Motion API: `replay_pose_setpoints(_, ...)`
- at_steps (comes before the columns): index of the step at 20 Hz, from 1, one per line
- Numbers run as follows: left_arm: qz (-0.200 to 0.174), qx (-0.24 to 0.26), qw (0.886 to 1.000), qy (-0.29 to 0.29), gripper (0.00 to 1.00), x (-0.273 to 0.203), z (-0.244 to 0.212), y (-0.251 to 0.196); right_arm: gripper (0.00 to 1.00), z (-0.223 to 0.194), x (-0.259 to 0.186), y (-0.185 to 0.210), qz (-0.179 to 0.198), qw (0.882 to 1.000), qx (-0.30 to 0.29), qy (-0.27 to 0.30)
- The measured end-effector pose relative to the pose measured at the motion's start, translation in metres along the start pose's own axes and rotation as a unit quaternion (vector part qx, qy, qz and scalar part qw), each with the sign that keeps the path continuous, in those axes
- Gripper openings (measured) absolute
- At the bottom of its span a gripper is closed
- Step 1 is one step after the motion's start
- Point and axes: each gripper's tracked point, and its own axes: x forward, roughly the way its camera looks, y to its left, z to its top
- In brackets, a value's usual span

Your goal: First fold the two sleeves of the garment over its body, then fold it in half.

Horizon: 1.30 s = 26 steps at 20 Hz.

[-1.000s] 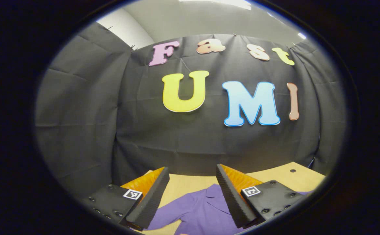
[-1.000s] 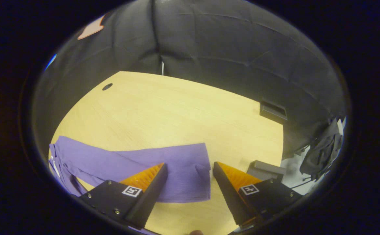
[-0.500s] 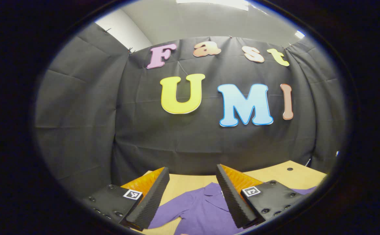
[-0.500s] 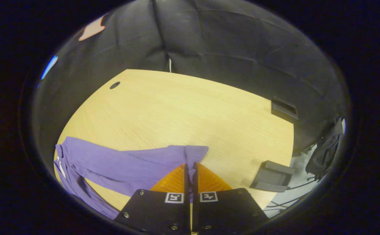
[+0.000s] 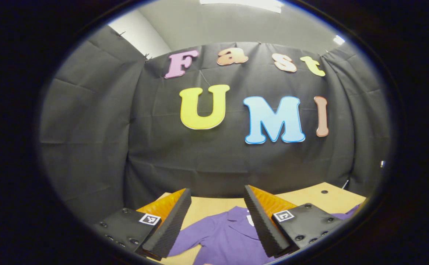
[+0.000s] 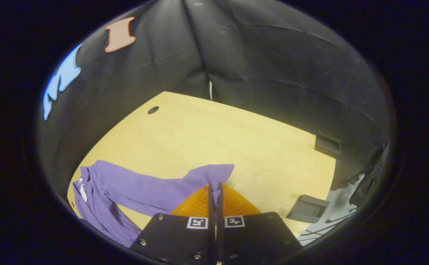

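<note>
The right gripper [image 6: 214, 189] is clamped on the cuff end of the sleeve [image 6: 155, 191] — both fingers pressed together with a sliver of purple cloth between them. The pinch sits at the very end of the sleeve, which looks like a deliberate choice: held there, the whole length can swing over the body in one sweep. The cuff is raised off the tabletop [image 6: 236, 143], and the sleeve sags back from it toward the shirt [image 6: 96, 209], which lies flat at the lower left of the right gripper view with its collar and a white neck label showing.

The left gripper [image 5: 216, 217] hangs with its fingers well apart and nothing between them, above the shirt's collar [image 5: 238, 217] and its other sleeve [image 5: 190, 235], which is spread flat toward the left of that view. It is pointed more at the booth wall than down at the cloth, so I judge it is waiting its turn rather than reaching.

By my reading the first sleeve fold is just under way, and the second sleeve and the fold in half are not yet done.

As for containers, a dark tray-like thing [image 6: 307, 208] sits beyond the tabletop's right edge — what it is, or whether it holds anything, I cannot tell.
</note>
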Motion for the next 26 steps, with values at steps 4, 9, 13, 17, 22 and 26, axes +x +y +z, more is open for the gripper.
replay_pose_setpoints(4, 0.006, 0.005, 1.0, 0.0, 1.0, -0.007, 0.002, 0.0, 0.02, 0.039, -0.018, 0.054, 0.065, 0.997, 0.001, -0.036)
replay_pose_setpoints(9, 0.01, 0.009, 1.0, -0.01, 1.0, -0.022, 0.012, 0.001, 0.02, 0.089, -0.051, 0.167, 0.17, 0.982, -0.035, -0.077)
replay_pose_setpoints(13, 0.027, -0.002, 1.0, -0.011, 1.0, -0.031, 0.015, 0.013, 0.05, 0.09, -0.092, 0.283, 0.274, 0.952, -0.09, -0.098)
replay_pose_setpoints(17, 0.053, -0.002, 0.999, -0.006, 1.0, -0.036, 0.009, 0.032, 0.02, 0.062, -0.127, 0.376, 0.359, 0.914, -0.157, -0.105)
replay_pose_setpoints(22, 0.072, -0.005, 0.997, 0.002, 1.0, -0.034, 0.0, 0.05, 0.02, 0.023, -0.151, 0.436, 0.422, 0.879, -0.203, -0.088)
replay_pose_setpoints(26, 0.08, -0.005, 0.997, 0.003, 1.0, -0.033, -0.006, 0.061, 0.02, -0.03, -0.162, 0.476, 0.465, 0.853, -0.231, -0.047)
